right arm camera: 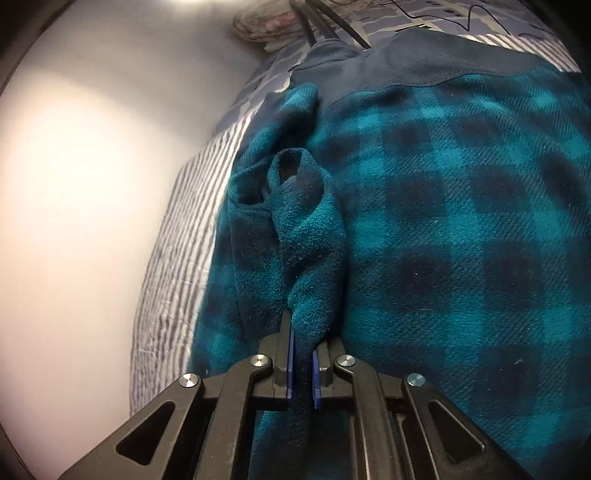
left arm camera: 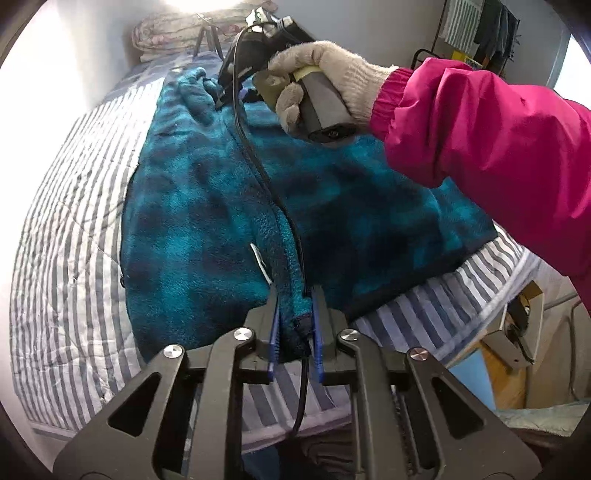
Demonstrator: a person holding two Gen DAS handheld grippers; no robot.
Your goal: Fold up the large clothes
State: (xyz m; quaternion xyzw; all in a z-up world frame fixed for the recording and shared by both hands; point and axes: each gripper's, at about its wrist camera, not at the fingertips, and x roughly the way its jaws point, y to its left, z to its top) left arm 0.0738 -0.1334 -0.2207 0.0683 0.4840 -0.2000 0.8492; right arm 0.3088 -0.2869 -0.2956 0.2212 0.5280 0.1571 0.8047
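Observation:
A teal and navy checked fleece garment (left arm camera: 207, 206) lies spread on a striped bed. My left gripper (left arm camera: 294, 295) is shut on a folded edge of the fleece near the bed's front edge. In the right wrist view the fleece (right arm camera: 461, 221) fills the frame, and my right gripper (right arm camera: 303, 332) is shut on a rolled ridge of it. The right gripper (left arm camera: 223, 101) also shows in the left wrist view at the far end of the garment, held by a gloved hand (left arm camera: 325, 70) in a pink sleeve. A black cable (left arm camera: 258, 162) runs over the fleece.
The striped quilt (left arm camera: 74, 206) covers the bed. A white wall (right arm camera: 92, 184) runs along the bed's far side. Folded floral bedding (left arm camera: 166, 37) and tripod legs (left arm camera: 207, 40) sit at the head. Clothes hang on a rack (left arm camera: 480, 26) at the right. Boxes (left arm camera: 517, 332) stand beside the bed.

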